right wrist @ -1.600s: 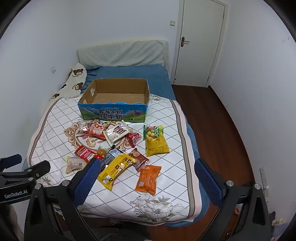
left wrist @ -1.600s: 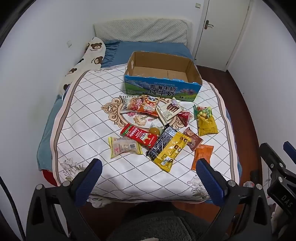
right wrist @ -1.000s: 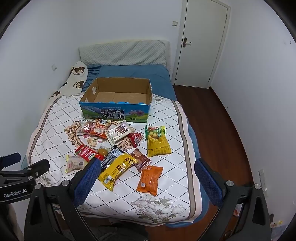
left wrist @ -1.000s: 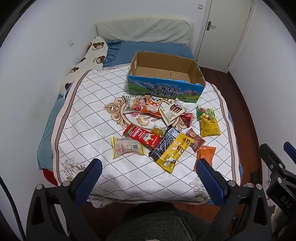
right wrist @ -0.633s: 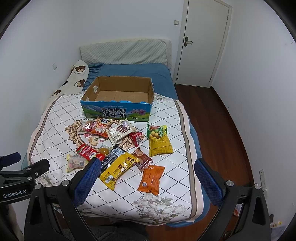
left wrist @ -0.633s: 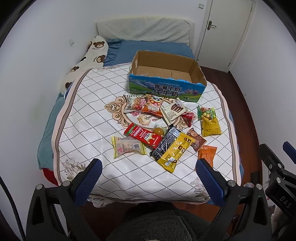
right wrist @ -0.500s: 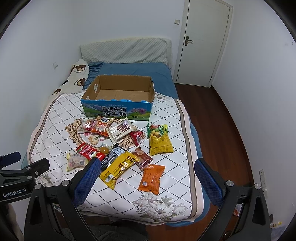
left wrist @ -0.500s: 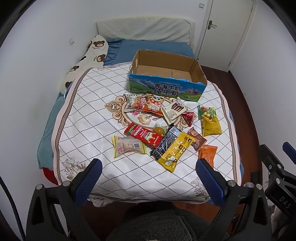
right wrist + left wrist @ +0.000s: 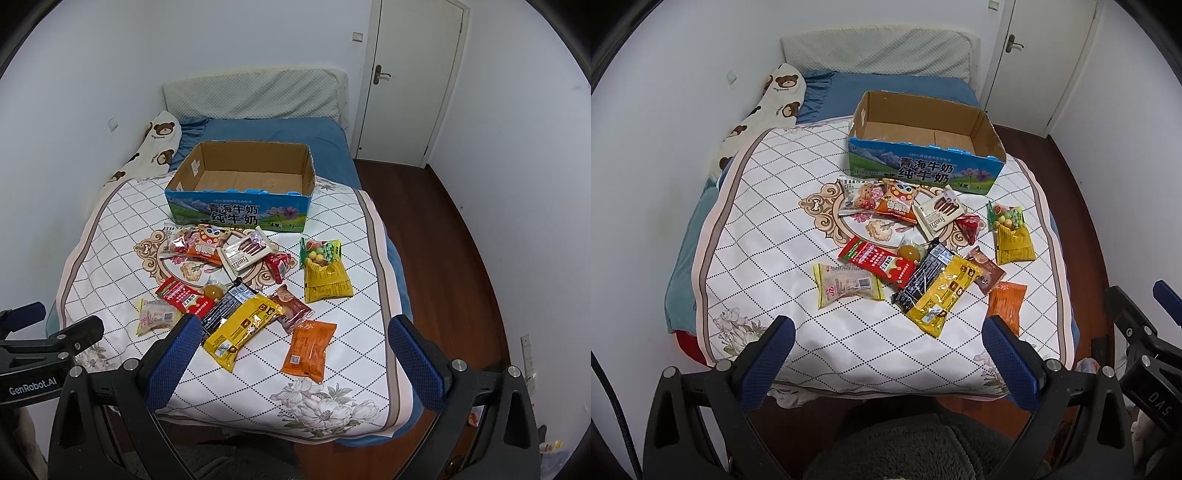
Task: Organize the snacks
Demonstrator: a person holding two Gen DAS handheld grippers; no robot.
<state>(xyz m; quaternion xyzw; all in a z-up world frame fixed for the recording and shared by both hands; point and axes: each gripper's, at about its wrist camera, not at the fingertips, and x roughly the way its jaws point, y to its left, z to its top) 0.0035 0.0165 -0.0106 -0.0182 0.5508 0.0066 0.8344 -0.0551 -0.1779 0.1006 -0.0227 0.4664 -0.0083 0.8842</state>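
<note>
Several snack packets lie scattered on a white quilted bed cover (image 9: 757, 206). Among them are a long yellow packet (image 9: 943, 290) (image 9: 243, 328), an orange packet (image 9: 1006, 302) (image 9: 310, 350), a red packet (image 9: 875, 260) and a pale packet (image 9: 847, 286) (image 9: 157, 315). An empty open cardboard box (image 9: 925, 147) (image 9: 242, 184) with a blue printed front stands behind them. My left gripper (image 9: 886, 332) is open and empty, above the bed's near edge. My right gripper (image 9: 293, 332) is open and empty, hovering near the yellow and orange packets.
A bear-print pillow (image 9: 768, 99) lies at the bed's left along the wall. A blue sheet (image 9: 273, 134) and padded headboard (image 9: 255, 94) lie behind the box. A white door (image 9: 410, 74) and wooden floor (image 9: 443, 236) are to the right.
Both grippers have moved slightly forward toward the bed, so the snacks and box appear a little closer. Nothing on the bed has moved.
</note>
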